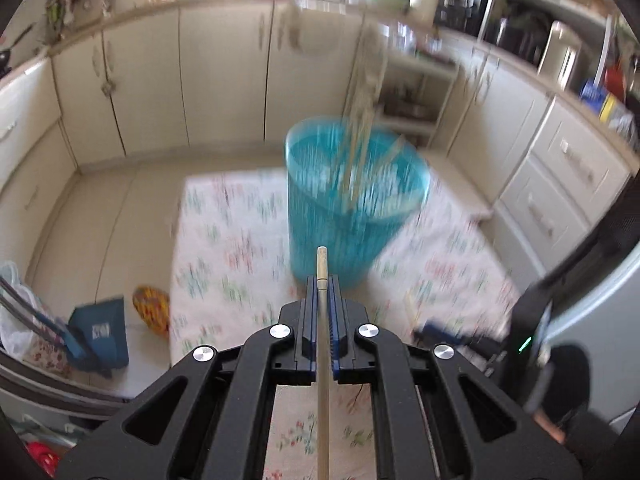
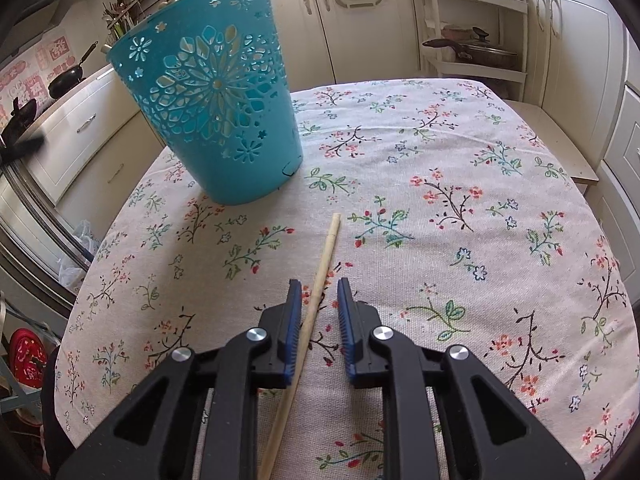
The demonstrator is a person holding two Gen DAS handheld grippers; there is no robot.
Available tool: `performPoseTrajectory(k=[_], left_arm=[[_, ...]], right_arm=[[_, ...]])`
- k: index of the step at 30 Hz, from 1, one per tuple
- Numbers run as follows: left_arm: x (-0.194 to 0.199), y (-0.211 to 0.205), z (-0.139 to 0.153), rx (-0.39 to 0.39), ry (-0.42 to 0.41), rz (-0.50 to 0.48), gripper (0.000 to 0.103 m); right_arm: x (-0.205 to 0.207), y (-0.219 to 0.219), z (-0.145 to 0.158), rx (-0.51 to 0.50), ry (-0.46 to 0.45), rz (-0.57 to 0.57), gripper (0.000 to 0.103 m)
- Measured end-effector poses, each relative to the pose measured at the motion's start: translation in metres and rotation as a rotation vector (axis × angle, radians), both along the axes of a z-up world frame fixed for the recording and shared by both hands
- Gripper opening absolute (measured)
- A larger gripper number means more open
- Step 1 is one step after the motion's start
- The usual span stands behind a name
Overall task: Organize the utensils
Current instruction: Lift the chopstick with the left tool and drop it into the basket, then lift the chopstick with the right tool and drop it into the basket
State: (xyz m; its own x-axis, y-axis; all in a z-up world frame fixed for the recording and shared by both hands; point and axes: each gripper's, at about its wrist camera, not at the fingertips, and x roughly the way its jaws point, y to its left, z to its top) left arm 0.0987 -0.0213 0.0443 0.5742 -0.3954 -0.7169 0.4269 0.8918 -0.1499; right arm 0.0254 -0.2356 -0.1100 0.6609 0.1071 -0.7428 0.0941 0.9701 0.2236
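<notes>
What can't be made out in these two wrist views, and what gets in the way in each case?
- Left wrist view: the utensils standing in the blue basket are smeared by motion blur; their kinds and count cannot be told.
- Left wrist view: the stick clamped in the left gripper runs off the bottom edge.
- Right wrist view: the chopstick between the open right gripper fingers is cut off below; contact with the pads is unclear.

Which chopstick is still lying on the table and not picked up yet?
The chopstick between the right gripper's open jaws lies flat on the floral tablecloth. The other chopstick is clamped in the left gripper, raised near the blue basket.
</notes>
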Motion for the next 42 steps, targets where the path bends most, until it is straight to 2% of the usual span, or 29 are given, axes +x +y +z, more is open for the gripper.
performPoseTrajectory(k=[5, 8, 12, 15, 21, 26, 31, 35, 38, 40, 42], left_arm=[[0.019, -0.009, 0.060, -0.091, -0.141, 0.029, 0.005], [0.034, -0.019, 0.085, -0.132, -0.222, 0.059, 0.005], [0.055, -0.035, 0.103, -0.164, -0.283, 0.097, 0.005], [0.073, -0.049, 0.105, -0.171, -0.317, 0.133, 0.005], [0.107, -0.065, 0.088, -0.203, -0.332, 0.202, 0.005], [0.127, -0.075, 0.055, -0.182, -0.314, 0.243, 0.005], [0.130, -0.080, 0.021, -0.119, -0.280, 0.238, 0.005], [0.126, -0.086, -0.003, -0.031, -0.231, 0.200, 0.005], [0.114, -0.078, -0.008, 0.001, -0.230, 0.197, 0.016], [0.102, -0.065, -0.004, 0.002, -0.250, 0.220, 0.041], [0.085, -0.046, 0.002, -0.005, -0.290, 0.265, 0.058]], right_arm=[[0.000, 0.000, 0.000, -0.001, 0.000, 0.000, 0.019], [0.000, 0.000, -0.001, 0.002, -0.001, -0.001, 0.019], [0.000, -0.001, -0.001, 0.011, -0.002, -0.001, 0.019], [0.000, -0.001, -0.001, 0.018, -0.003, -0.001, 0.019], [0.000, -0.002, -0.001, 0.028, -0.004, 0.003, 0.020], [0.000, -0.002, -0.001, 0.031, -0.004, 0.003, 0.021], [0.001, -0.003, 0.000, 0.034, -0.005, 0.008, 0.022], [0.001, -0.003, -0.001, 0.036, -0.005, 0.009, 0.023], [0.001, -0.003, -0.001, 0.039, -0.006, 0.011, 0.023], [0.000, -0.004, -0.001, 0.042, -0.007, 0.012, 0.023], [0.000, -0.004, -0.001, 0.045, -0.008, 0.012, 0.023]])
